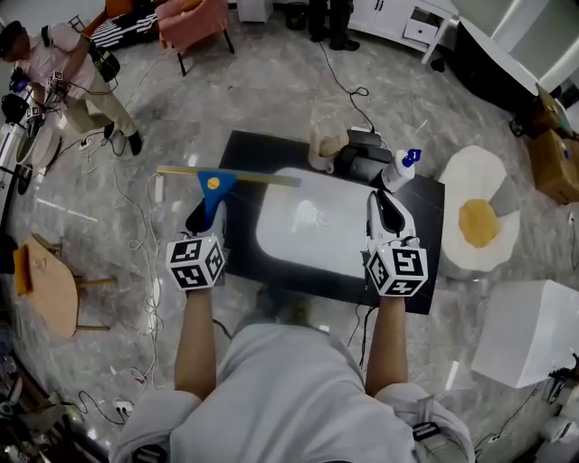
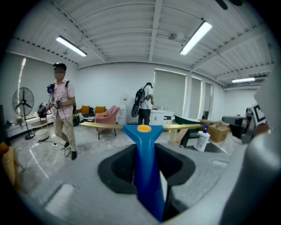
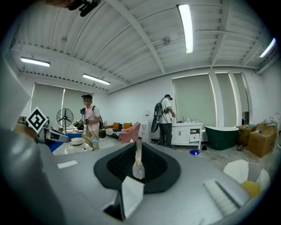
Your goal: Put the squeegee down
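The squeegee (image 1: 215, 184), with a blue handle and a long yellow blade, is hanging in the air over the far left part of the dark table (image 1: 253, 149), not lying on anything. Its blade is running left to right. The left end is jutting out past the table's left edge, and the right end is reaching over the far left corner of a glossy white rounded slab (image 1: 308, 226) lying in the table's middle.

We are seeing the left gripper (image 1: 206, 215) clamping the blue handle between its two dark fingers, with the handle pointing back toward the person. In the left gripper view the handle is filling the gap between the jaws. The right gripper (image 1: 384, 206) is hovering over the slab's right edge with its fingers pressed together and nothing between them. Both bare forearms are reaching out from the near edge of the head view.

At the table's far right corner a white bottle with a blue cap (image 1: 401, 170) is standing upright, beside some dark and pale items we cannot identify. On the grey floor to the right of the table a rug shaped like a fried egg (image 1: 478, 222) is lying. Far off to the left another person (image 1: 63, 72) is standing with equipment, and a pink armchair (image 1: 194, 23) is sitting at the far side of the room.
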Action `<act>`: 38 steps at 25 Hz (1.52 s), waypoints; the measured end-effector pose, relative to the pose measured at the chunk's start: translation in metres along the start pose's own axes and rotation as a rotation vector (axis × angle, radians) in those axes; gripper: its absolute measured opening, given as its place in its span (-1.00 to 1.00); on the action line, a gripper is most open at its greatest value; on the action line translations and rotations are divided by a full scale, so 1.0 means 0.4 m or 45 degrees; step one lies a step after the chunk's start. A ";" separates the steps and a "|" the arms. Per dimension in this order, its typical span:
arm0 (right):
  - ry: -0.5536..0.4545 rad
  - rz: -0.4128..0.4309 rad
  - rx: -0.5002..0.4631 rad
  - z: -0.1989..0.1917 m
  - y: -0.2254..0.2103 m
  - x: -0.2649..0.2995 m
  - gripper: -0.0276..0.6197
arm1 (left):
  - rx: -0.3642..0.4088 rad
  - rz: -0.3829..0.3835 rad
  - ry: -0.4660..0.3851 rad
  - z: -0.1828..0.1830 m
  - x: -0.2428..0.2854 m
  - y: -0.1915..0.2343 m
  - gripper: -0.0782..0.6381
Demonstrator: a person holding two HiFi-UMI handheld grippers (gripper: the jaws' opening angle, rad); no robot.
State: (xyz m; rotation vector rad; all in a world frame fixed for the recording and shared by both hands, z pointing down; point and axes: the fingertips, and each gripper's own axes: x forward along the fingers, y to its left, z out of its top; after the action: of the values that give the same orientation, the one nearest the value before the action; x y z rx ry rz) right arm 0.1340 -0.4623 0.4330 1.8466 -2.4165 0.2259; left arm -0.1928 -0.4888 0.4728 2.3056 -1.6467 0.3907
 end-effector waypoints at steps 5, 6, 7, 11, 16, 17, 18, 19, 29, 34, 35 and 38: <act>0.016 -0.032 0.000 -0.012 0.008 0.035 -0.78 | 0.010 -0.022 0.016 0.002 0.055 0.029 -0.42; 0.018 -0.036 -0.001 -0.011 0.009 0.043 -0.79 | 0.012 -0.024 0.020 0.002 0.066 0.035 -0.42; 0.019 -0.041 0.000 -0.010 0.010 0.049 -0.78 | 0.013 -0.027 0.023 0.002 0.076 0.040 -0.42; 0.032 -0.045 -0.002 -0.014 0.019 0.073 -0.78 | 0.012 -0.030 0.039 -0.001 0.118 0.061 -0.42; 0.052 -0.051 -0.004 -0.032 0.016 0.092 -0.78 | 0.028 -0.038 0.067 -0.014 0.180 0.076 -0.42; 0.057 -0.055 -0.007 -0.035 0.013 0.095 -0.78 | 0.028 -0.040 0.073 -0.016 0.192 0.078 -0.42; 0.062 -0.059 -0.009 -0.038 0.011 0.097 -0.78 | 0.028 -0.042 0.081 -0.020 0.205 0.080 -0.42; 0.067 -0.064 -0.010 -0.040 0.007 0.099 -0.78 | 0.027 -0.044 0.089 -0.024 0.218 0.082 -0.42; 0.100 -0.121 -0.002 -0.074 -0.034 0.131 -0.78 | 0.042 -0.069 0.208 -0.099 0.378 0.092 -0.42; 0.111 -0.131 0.001 -0.081 -0.045 0.162 -0.78 | 0.043 -0.058 0.266 -0.136 0.443 0.100 -0.42; 0.113 -0.133 0.000 -0.081 -0.046 0.168 -0.78 | 0.041 -0.057 0.278 -0.143 0.454 0.103 -0.42; 0.121 -0.132 -0.010 -0.084 -0.047 0.189 -0.78 | 0.013 -0.055 0.313 -0.166 0.489 0.115 -0.42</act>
State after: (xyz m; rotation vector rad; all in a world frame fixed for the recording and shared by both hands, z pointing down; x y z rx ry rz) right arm 0.1317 -0.5332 0.4796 1.9055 -2.2494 0.2890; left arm -0.1787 -0.6485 0.6110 2.1949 -1.4768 0.6456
